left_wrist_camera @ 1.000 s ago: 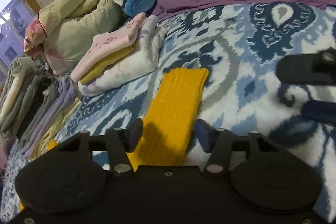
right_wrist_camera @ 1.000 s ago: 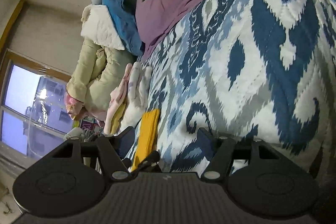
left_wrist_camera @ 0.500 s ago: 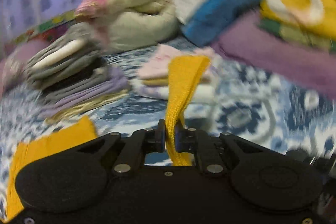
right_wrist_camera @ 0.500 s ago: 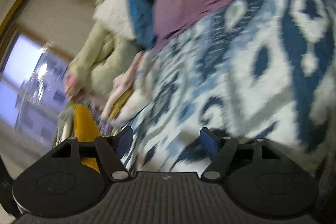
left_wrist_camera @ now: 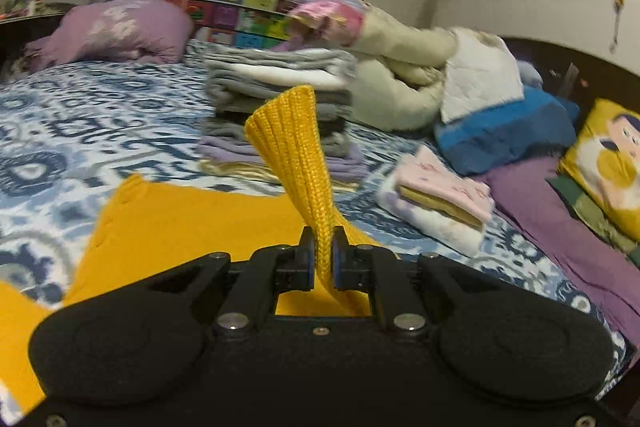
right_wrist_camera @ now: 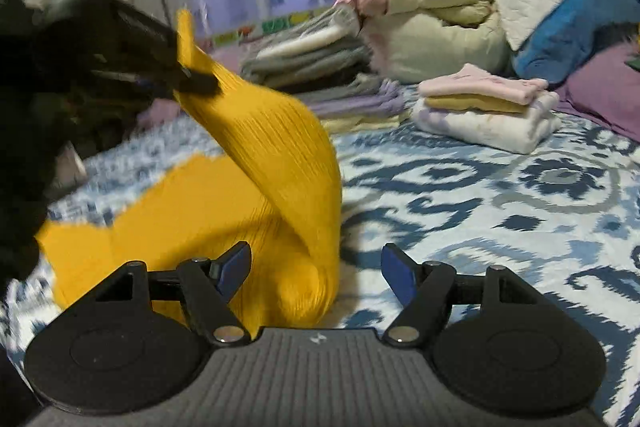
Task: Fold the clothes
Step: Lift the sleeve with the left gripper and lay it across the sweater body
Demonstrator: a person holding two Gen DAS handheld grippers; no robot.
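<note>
One sleeve [left_wrist_camera: 296, 147] of the yellow sweater [left_wrist_camera: 180, 223] is pinched in the left tongs [left_wrist_camera: 323, 261] and lifted off the bed [right_wrist_camera: 500, 187], likely so it can be laid across the body, which lies spread near the bed's front edge. The right tongs [right_wrist_camera: 316, 273] stand open and empty (sweater just beyond them). Folded stacks [left_wrist_camera: 280, 99] sit toward the far edge, clear of the work.
</note>
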